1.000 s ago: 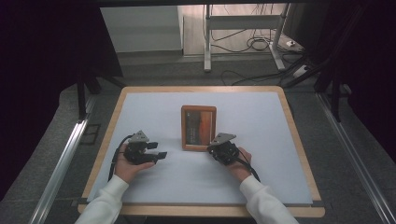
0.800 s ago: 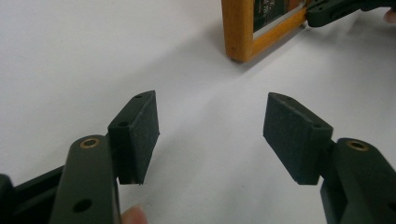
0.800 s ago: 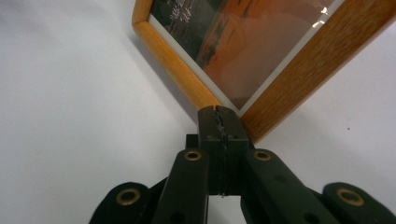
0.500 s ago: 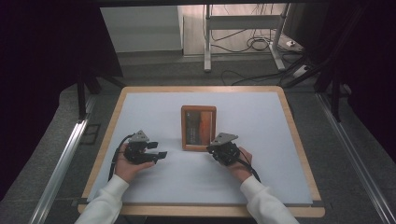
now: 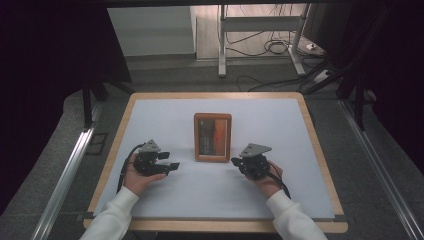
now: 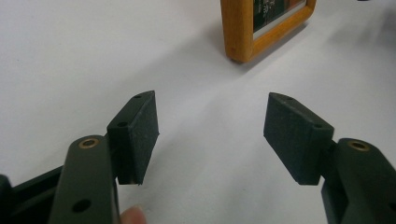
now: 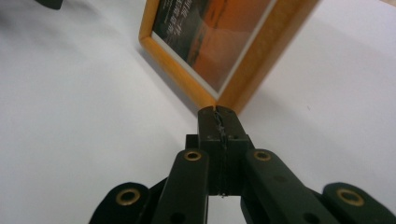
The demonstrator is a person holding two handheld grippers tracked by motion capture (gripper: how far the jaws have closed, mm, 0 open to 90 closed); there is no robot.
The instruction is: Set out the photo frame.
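A wooden picture frame (image 5: 213,137) holding an orange and dark picture lies flat in the middle of the white table top (image 5: 280,125). My left gripper (image 5: 169,161) rests low on the table to the frame's left and points toward it. Its jaws stand open (image 6: 212,98) with nothing between them, and the frame's corner (image 6: 238,28) lies farther ahead. My right gripper (image 5: 234,161) is shut, with its tips (image 7: 218,112) right at the frame's near right corner (image 7: 233,98). Whether they touch the wood I cannot tell.
The table has a wooden rim (image 5: 320,150). Beyond its far edge are a metal stand (image 5: 257,30) and cables (image 5: 280,47) on the floor. Metal rails (image 5: 65,175) run along both sides. White surface lies bare around the frame.
My right gripper has shifted a little to the right and risen slightly, from in front of the frame's near edge to its near right corner. The left gripper and the frame have stayed put.
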